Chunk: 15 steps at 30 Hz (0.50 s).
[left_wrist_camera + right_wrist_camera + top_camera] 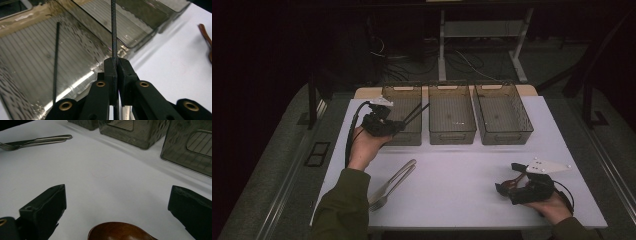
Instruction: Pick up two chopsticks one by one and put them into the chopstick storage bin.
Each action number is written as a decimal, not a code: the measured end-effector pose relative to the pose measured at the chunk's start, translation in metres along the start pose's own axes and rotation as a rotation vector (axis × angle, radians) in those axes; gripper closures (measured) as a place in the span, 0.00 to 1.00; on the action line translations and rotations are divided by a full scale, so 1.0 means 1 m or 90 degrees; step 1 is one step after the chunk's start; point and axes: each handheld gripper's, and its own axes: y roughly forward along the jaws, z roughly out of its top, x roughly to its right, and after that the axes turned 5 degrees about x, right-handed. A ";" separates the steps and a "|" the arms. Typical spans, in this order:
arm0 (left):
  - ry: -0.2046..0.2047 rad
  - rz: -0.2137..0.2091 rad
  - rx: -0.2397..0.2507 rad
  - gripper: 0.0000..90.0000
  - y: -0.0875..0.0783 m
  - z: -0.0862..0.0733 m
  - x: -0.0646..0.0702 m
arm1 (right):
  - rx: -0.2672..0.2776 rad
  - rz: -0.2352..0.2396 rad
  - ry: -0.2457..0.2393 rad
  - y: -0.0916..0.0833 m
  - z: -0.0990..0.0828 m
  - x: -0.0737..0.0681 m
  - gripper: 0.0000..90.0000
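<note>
The work looks like sorting cutlery into the three smoky translucent plastic bins at the far edge of the white desk (462,170), and I judge it to be at an early stage. The left gripper (399,122) holds a thin black chopstick (114,37) over the left bin (404,135), its jaws pinched tight on the stick, which points up and away over the bin's ribbed floor. A second black chopstick (56,62) already lies inside that bin. The middle bin (452,117) and right bin (502,117) look empty. Left to do: a metal fork and metal knife (393,182) lying together near the left forearm, and a brown wooden spoon (120,232) lying between the wide-open jaws of the right gripper (507,189), not yet gripped.
</note>
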 end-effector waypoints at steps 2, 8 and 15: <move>-0.002 0.006 -0.001 0.95 0.001 0.003 -0.003 | 0.001 0.001 0.000 0.000 0.000 0.000 0.02; -0.001 0.018 -0.006 0.95 0.006 0.012 -0.009 | 0.001 0.001 0.002 0.000 0.000 0.000 0.02; -0.010 0.030 0.001 0.95 0.010 0.020 -0.015 | 0.005 0.000 0.007 -0.002 0.000 -0.001 0.02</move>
